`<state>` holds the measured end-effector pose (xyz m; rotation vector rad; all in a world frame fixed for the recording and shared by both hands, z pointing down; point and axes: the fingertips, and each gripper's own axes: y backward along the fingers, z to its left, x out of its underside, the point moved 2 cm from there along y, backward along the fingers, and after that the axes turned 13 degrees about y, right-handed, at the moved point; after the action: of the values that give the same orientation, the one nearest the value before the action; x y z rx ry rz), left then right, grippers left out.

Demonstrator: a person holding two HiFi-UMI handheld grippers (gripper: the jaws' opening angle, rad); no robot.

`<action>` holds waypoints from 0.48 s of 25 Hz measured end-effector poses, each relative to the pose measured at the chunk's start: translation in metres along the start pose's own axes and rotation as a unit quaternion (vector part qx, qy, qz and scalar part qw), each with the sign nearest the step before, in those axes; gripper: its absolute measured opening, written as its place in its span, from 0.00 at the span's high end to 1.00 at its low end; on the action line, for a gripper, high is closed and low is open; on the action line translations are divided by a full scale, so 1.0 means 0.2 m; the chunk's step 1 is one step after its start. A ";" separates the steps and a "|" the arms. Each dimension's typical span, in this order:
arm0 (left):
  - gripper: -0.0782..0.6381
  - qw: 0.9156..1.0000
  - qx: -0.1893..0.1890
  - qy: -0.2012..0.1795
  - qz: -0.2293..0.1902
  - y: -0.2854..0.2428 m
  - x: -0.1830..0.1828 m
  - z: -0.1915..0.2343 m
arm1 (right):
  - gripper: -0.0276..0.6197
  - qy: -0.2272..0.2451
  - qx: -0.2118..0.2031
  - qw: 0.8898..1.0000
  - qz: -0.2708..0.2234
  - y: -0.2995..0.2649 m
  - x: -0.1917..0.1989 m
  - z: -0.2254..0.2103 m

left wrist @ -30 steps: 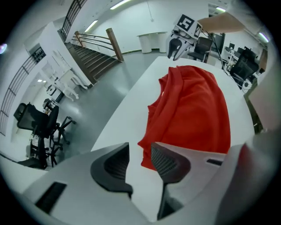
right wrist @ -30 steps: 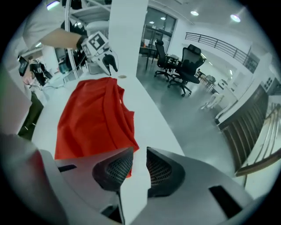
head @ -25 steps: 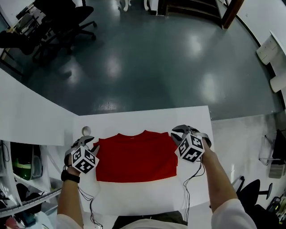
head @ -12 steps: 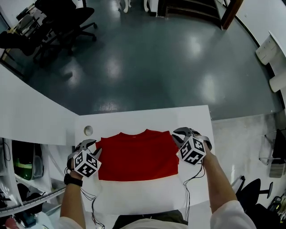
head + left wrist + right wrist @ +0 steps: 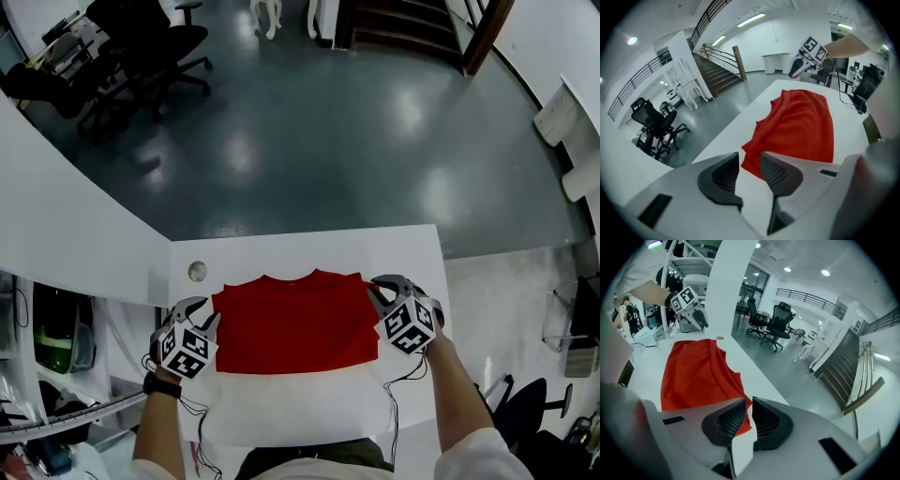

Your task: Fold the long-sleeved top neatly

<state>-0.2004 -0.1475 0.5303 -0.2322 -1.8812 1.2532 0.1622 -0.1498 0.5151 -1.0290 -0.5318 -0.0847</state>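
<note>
Change first: set against a moment back, finds both hands drawn slightly toward the near edge of the table (image 5: 300, 403), the left gripper (image 5: 750, 154) more so, now beside the left side of the red top (image 5: 295, 323) rather than at its far-left corner. Finds the top itself unmoved: flat, a tidy rectangle in the middle of the table, collar toward the far edge, hem toward the near edge, no sleeve showing. Shows, in the left gripper view, jaws apart and easing closed, a corner of red cloth in the gap but neither pad pressing on it. Shows, in the right gripper view, the right gripper (image 5: 749, 399) with jaws drawn almost together, only a slit left, red cloth in that slit; reads as a pinch on the far-right corner of the top. Means, by judgement, one side caught and the other not yet, so no fresh fold under way; calls for a firm left grip before any lift, or risks a skewed crease. Counts one top, two grippers, one table, one round hole (image 5: 197, 272) near the far-left corner of the table, one black wristband (image 5: 161, 385), and at least two black office chairs (image 5: 141, 47) on the floor beyond the far edge.
</note>
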 end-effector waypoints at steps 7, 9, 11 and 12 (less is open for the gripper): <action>0.69 0.997 -0.018 0.030 -0.066 0.17 -0.08 0.02 | 0.88 -0.041 0.054 0.997 -0.023 0.14 -0.09 -0.03; 0.69 0.995 -0.019 0.046 -0.091 0.23 -0.11 0.03 | 0.87 -0.058 0.071 0.995 -0.035 0.20 -0.13 -0.04; 0.69 0.991 -0.018 0.063 -0.118 0.29 -0.15 0.03 | 0.87 -0.075 0.089 0.992 -0.049 0.27 -0.17 -0.05; 0.69 0.989 -0.018 0.070 -0.133 0.33 -0.18 0.03 | 0.87 -0.083 0.097 0.990 -0.056 0.30 -0.19 -0.06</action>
<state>-0.2007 -0.1392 0.4555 -0.0817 -1.7502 0.9981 0.1515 -0.1344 0.4448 -0.8195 -0.7350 -0.0447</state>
